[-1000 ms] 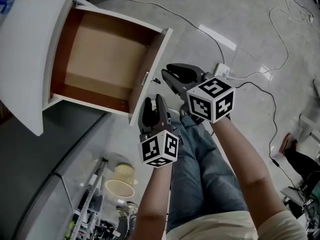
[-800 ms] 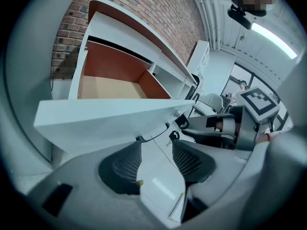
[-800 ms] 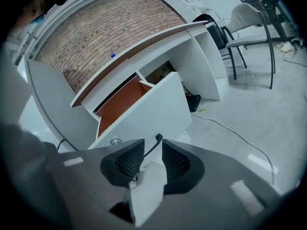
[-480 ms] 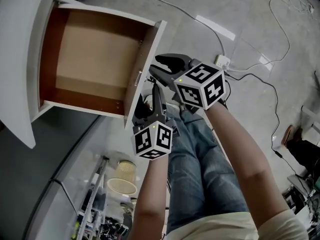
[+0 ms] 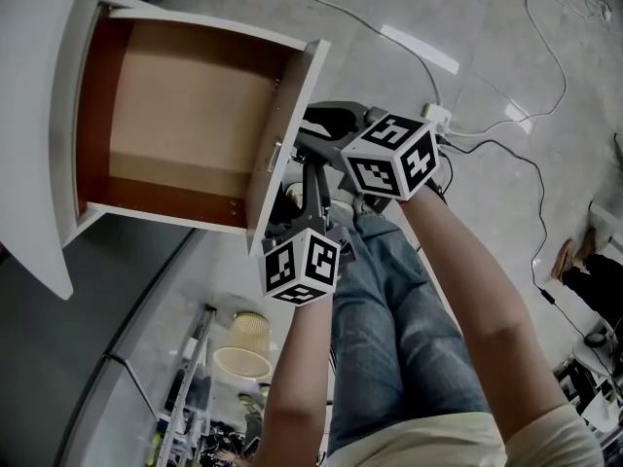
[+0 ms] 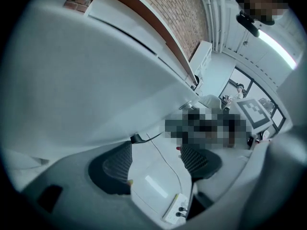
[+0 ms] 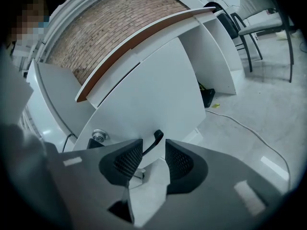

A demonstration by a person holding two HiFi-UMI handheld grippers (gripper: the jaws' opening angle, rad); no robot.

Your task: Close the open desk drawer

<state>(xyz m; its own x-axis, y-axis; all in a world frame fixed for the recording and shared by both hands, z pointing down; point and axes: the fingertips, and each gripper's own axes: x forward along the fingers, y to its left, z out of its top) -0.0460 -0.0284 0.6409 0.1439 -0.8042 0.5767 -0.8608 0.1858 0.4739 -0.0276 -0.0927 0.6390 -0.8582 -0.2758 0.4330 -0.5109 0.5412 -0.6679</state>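
Now | left claw, right claw: just opening, gripping nothing | drawer bottom: head view only

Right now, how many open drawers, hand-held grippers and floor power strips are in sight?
White open desk drawer with brown inside: 1
Grey two-jaw grippers, left gripper and right gripper: 2
White plastic power strip on the floor: 1
Total: 4

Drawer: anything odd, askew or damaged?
Only the drawer itself: it stands pulled far out of the white desk, empty, its bare brown bottom showing. It looks square, and nothing is spilled or broken. A power strip lies on the floor nearby.
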